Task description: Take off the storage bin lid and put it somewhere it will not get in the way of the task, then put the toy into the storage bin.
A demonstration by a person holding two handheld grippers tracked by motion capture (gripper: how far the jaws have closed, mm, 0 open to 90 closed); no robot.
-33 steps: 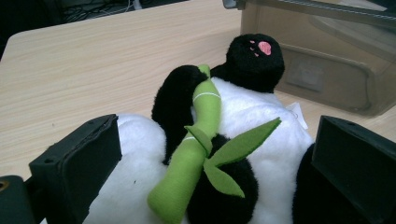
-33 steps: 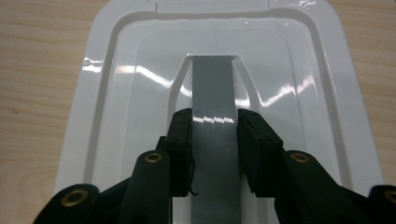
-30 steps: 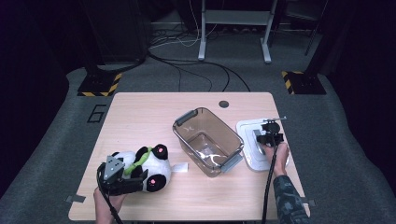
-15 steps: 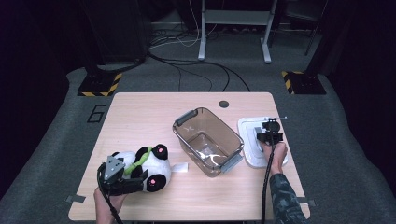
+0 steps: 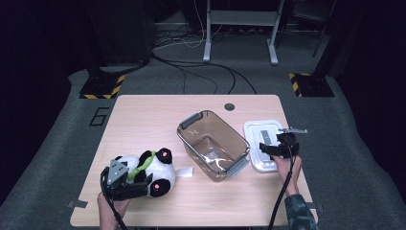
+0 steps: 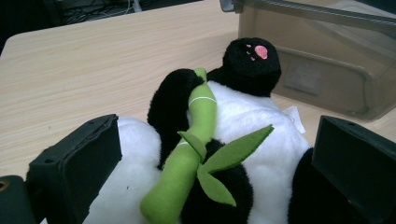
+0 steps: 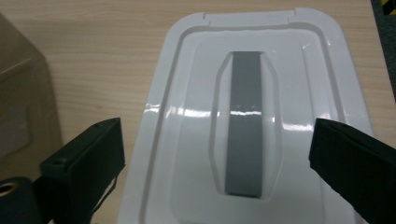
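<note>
- The right gripper (image 5: 272, 149) has just been opening; its jaws stand wide above the white lid (image 7: 252, 116), with nothing between them.
- The lid lies flat on the table (image 5: 143, 120), just right of the clear bin (image 5: 213, 143).
- It looks light, stiff and slick; the grey handle strip (image 7: 243, 121) seems the best hold.
- The left gripper (image 5: 125, 188) straddles the soft panda plush (image 6: 243, 121); whether its pads squeeze it, I cannot tell.

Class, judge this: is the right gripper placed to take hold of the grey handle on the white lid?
Probably yes: the right gripper hangs above the lid, jaws open either side of the handle, nothing between.
</note>
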